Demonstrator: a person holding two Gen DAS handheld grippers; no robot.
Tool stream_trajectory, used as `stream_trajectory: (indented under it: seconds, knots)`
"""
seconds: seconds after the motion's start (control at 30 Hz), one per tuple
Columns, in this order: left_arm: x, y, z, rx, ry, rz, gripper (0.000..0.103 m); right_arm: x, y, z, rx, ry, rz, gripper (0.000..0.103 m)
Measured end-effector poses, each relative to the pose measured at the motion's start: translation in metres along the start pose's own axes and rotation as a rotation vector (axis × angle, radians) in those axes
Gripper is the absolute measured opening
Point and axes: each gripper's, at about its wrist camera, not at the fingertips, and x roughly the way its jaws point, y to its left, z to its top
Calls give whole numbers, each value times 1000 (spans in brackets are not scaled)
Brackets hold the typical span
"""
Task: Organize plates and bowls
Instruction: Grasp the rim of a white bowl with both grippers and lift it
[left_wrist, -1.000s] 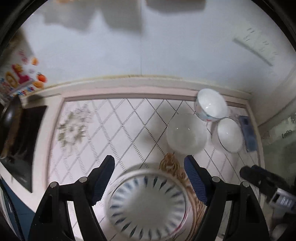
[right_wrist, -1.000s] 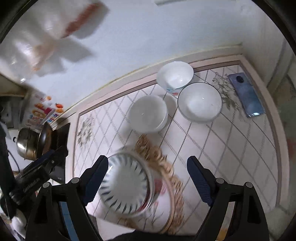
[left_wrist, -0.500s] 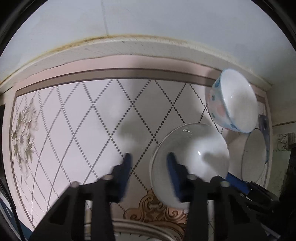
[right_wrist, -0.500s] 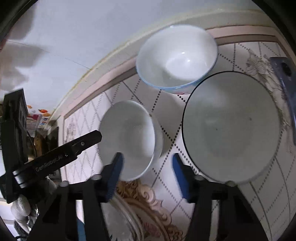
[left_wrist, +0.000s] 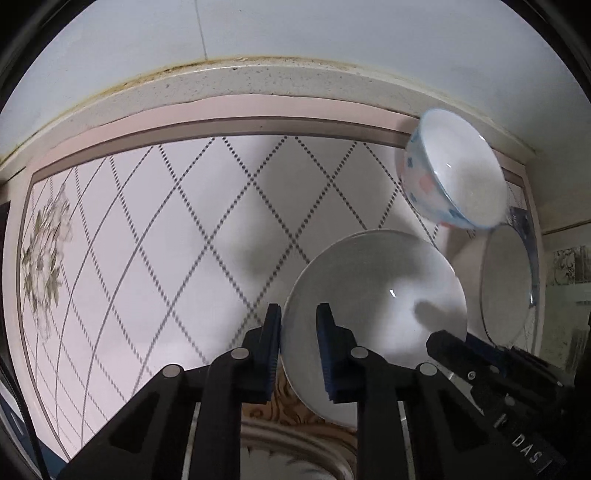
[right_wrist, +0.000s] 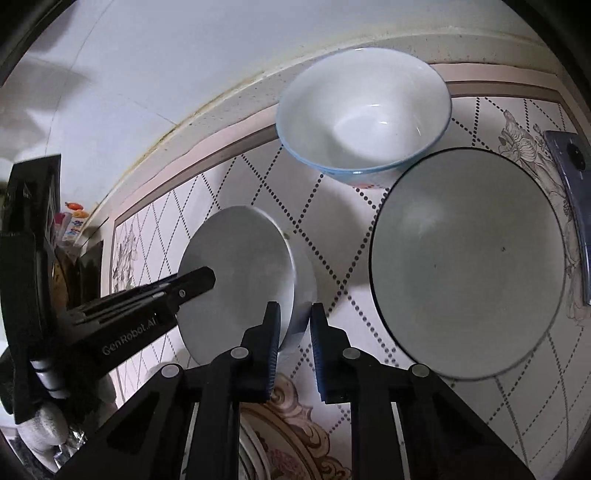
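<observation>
A plain white bowl (left_wrist: 373, 306) (right_wrist: 240, 280) stands on the tiled counter. My left gripper (left_wrist: 298, 328) is shut on its left rim, one finger inside and one outside. My right gripper (right_wrist: 292, 325) is shut on its right rim the same way. Behind it stands a white bowl with a blue rim and pink spots (left_wrist: 450, 177) (right_wrist: 365, 110). A wide white bowl with a dark rim (right_wrist: 465, 262) (left_wrist: 506, 288) sits to the right.
A plate with a gold ornate rim (right_wrist: 295, 432) (left_wrist: 295, 443) lies just below the grippers. A dark blue phone (right_wrist: 572, 192) lies at the counter's right edge. The white wall (left_wrist: 295, 33) runs along the back. A pot and stove stand at far left (right_wrist: 62, 280).
Both grippers moved forward from above the blue-striped plate to the plain white bowl and closed from wide open onto its opposite rims.
</observation>
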Motion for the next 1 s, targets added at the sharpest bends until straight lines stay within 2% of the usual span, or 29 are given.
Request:
stream_trajectory:
  seconds: [0.23,0.43,0.7,1.0]
  knots:
    - [-41,-15,-47,23,-42,-38,17,-38,-2,-34,-23,-17,9,18]
    - [-63,-43,-76,75,-47,-89,17,-74,-25,-74,12,-27,25,18]
    - [-38,-75,-106,158,6,-100,17,-95,-71,-132,61,-29,-15,18]
    - [-9,-107,-124,240,41,-52,17,-82,-113,-158,120,-22,-40,18]
